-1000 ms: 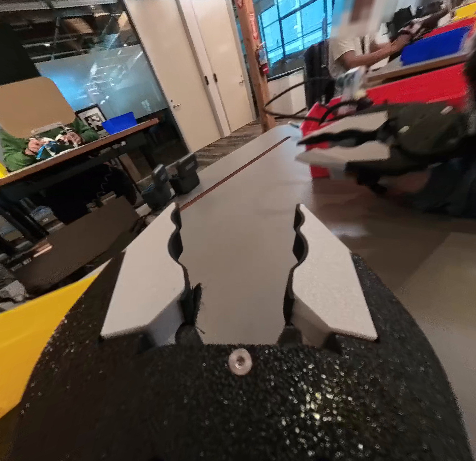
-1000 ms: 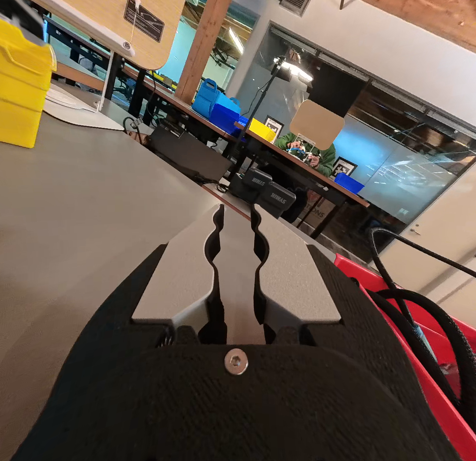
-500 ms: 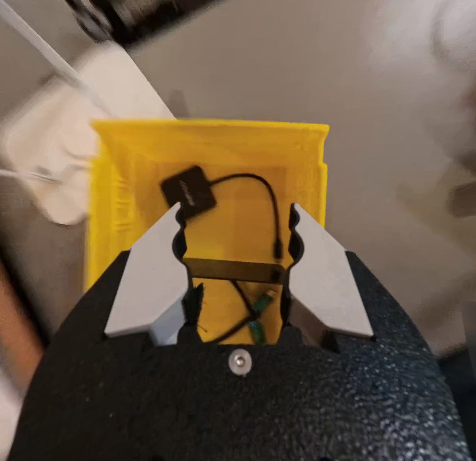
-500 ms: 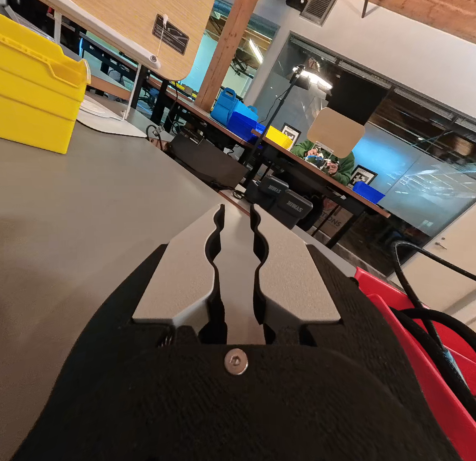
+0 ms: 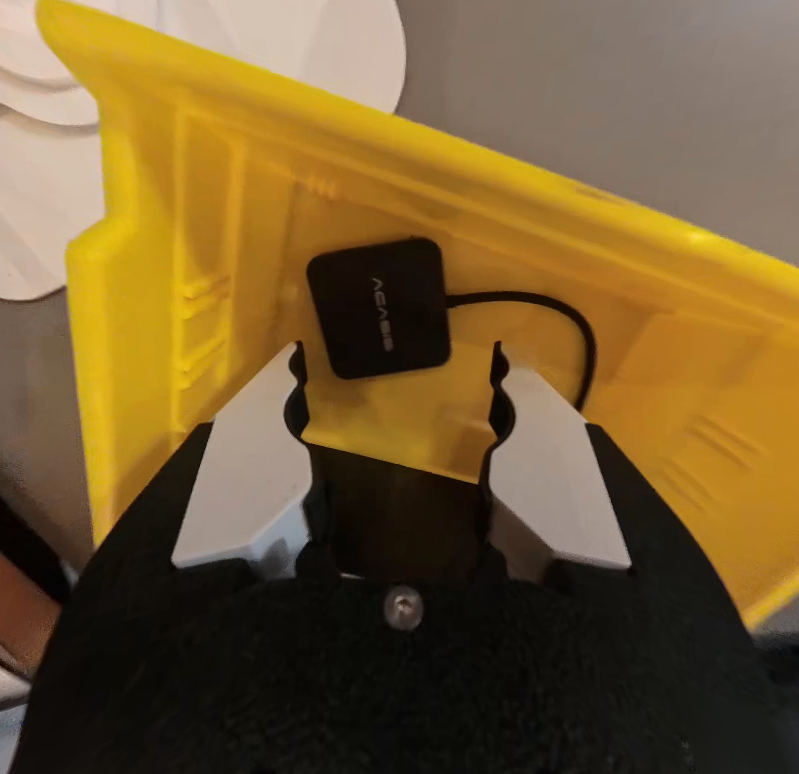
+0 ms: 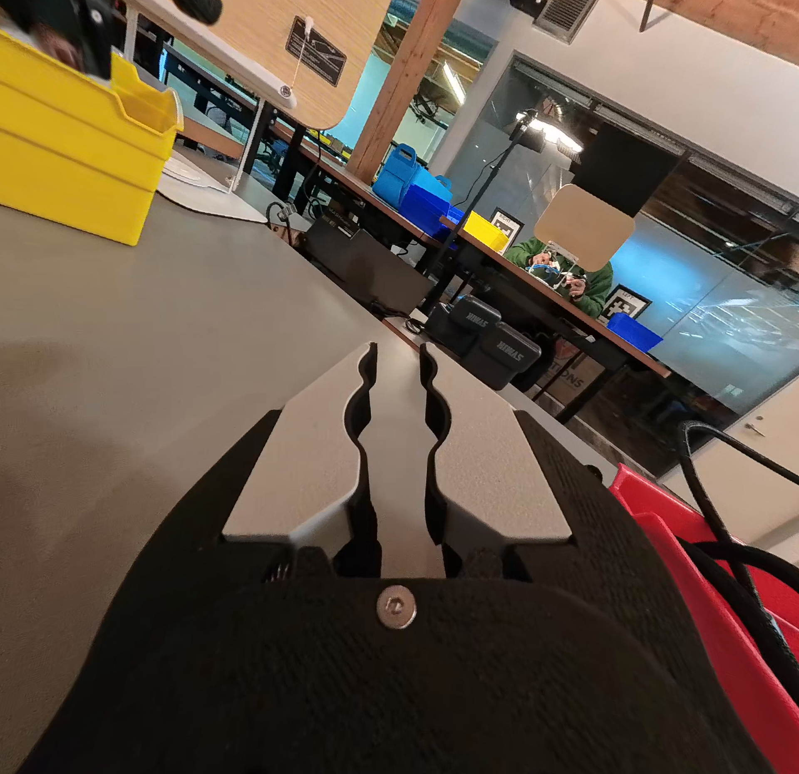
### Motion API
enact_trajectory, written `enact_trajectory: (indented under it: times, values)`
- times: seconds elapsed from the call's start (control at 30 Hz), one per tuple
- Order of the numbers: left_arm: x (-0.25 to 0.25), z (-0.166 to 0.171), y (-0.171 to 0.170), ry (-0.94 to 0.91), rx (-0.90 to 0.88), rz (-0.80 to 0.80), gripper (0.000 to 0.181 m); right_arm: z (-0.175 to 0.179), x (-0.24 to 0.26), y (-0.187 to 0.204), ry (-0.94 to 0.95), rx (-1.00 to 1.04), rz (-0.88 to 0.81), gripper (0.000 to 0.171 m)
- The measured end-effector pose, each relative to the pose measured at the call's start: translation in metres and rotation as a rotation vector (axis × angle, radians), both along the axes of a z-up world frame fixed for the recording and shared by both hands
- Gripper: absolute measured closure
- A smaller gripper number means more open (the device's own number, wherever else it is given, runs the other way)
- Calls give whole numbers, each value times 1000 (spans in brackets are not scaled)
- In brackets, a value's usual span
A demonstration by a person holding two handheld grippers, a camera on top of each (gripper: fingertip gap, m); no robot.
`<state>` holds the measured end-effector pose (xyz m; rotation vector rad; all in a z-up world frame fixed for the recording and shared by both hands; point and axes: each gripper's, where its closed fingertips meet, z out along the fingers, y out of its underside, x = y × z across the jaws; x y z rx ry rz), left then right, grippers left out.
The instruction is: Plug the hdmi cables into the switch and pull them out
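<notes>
In the left wrist view my left gripper [image 5: 397, 347] is open and points down into a yellow bin [image 5: 129, 321]. A small black square switch [image 5: 380, 308] with a thin black cable [image 5: 575, 325] lies on the bin floor just past my fingertips, untouched. A dark boxy shape [image 5: 397, 520] sits between my fingers near their base; I cannot tell what it is. My right gripper [image 6: 397, 351] is narrowly open and empty, low over the grey table [image 6: 151, 342]. Thick black cables [image 6: 709, 507] lie in a red bin [image 6: 709, 623] to its right.
The yellow bin [image 6: 78, 157] stands at the table's far left with the left gripper [image 6: 82, 18] above it. A white pad [image 6: 203, 191] lies behind the bin. Black cases [image 6: 488, 342] sit past the table edge. A person in green [image 6: 575, 278] sits at a far table. Tip to tip, the grippers are about 40 cm apart.
My left gripper swung from looking across the table down into the yellow bin and moved closer to the black switch. The right gripper turned slightly left; its jaw gap is unchanged.
</notes>
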<state>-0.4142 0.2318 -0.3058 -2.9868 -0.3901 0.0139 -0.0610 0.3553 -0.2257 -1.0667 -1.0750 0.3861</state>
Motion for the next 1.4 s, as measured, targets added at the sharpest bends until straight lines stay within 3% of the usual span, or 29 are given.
enact_trajectory:
  times: [0.27,0.53,0.67,0.83,0.9,0.97,1.07,1.17,1.4]
  values:
    - [-8,-20,0,-11,27,37,112,-1,-2,-2,-2,-10,11,153]
    - [-10,-9,-3,24,43,-28,118,-3,-5,-4,-15,-7,23,153]
    - [-7,46,4,27,205,-50,118,-3,-5,-4,-14,-7,23,153]
    - [12,159,15,74,542,-103,119,-2,-6,-3,-12,-5,18,154]
    - [49,198,20,-12,682,-188,119,2,-3,-3,9,11,4,156]
    - [108,216,22,-195,761,-324,119,9,1,-3,39,35,-7,158]
    - [184,193,19,-301,686,-515,119,12,3,-2,52,42,-16,158]
    - [240,130,12,-291,511,-652,119,12,4,-1,51,40,-19,158]
    - [295,10,6,-167,240,-803,119,9,2,-2,36,35,-11,158]
